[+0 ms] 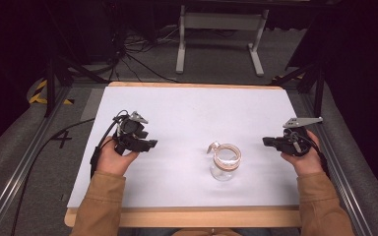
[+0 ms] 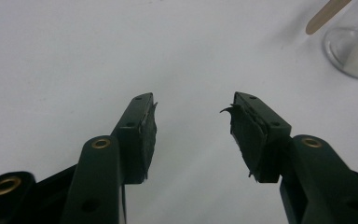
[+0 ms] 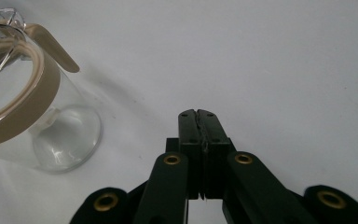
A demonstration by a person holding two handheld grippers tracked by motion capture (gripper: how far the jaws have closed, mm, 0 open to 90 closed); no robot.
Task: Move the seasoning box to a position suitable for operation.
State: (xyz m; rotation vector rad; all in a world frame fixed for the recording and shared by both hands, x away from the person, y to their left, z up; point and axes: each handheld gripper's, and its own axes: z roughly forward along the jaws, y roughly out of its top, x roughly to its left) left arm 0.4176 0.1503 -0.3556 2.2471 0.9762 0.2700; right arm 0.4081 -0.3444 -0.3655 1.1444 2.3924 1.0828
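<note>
White desk [image 1: 187, 113] carries a glass jar [image 1: 225, 162] upright between the hands, untouched, so the work looks barely begun: left gripper [image 1: 150, 144] waits with jaws apart, right gripper [image 1: 267, 141] with jaws pressed together, empty.

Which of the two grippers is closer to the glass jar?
Right. The right gripper sits just to the right of the glass jar; the left gripper lies farther off on its left.
</note>
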